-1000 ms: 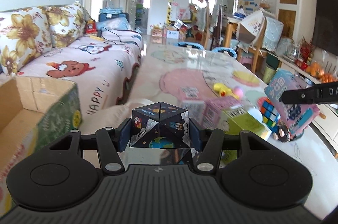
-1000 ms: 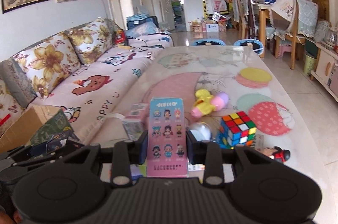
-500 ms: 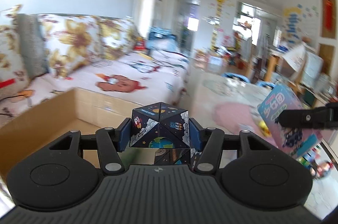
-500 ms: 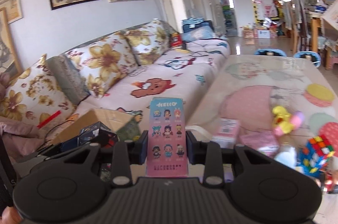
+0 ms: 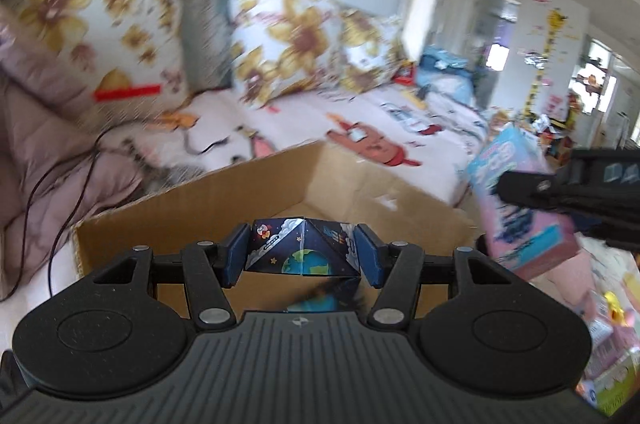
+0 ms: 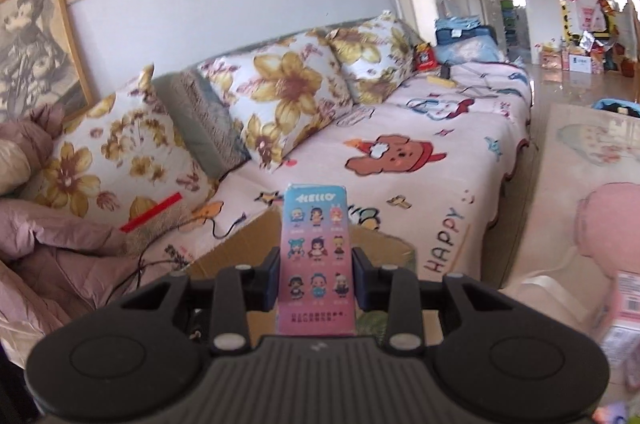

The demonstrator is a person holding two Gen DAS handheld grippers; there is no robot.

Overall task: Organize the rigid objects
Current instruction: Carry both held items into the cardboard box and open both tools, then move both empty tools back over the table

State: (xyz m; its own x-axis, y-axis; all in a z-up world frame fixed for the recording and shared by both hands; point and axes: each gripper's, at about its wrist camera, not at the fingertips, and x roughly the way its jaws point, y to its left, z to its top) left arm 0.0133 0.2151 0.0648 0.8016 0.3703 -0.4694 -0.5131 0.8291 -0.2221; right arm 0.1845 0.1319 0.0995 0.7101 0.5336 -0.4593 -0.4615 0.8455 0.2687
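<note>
Two loads held: left claw [image 5: 301, 255] clamped on space-print cube [image 5: 302, 251] above cardboard box [image 5: 192, 220], right claw [image 6: 316, 278] gripping pink card box [image 6: 316, 260] just beside. Lower well inside before releasing.

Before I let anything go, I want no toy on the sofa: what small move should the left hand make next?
Probably ease the left gripper a little forward and down, then open. It is shut on the space cube, which hangs just over the near edge of the open cardboard box; deeper inside, a drop should land in the box.
</note>
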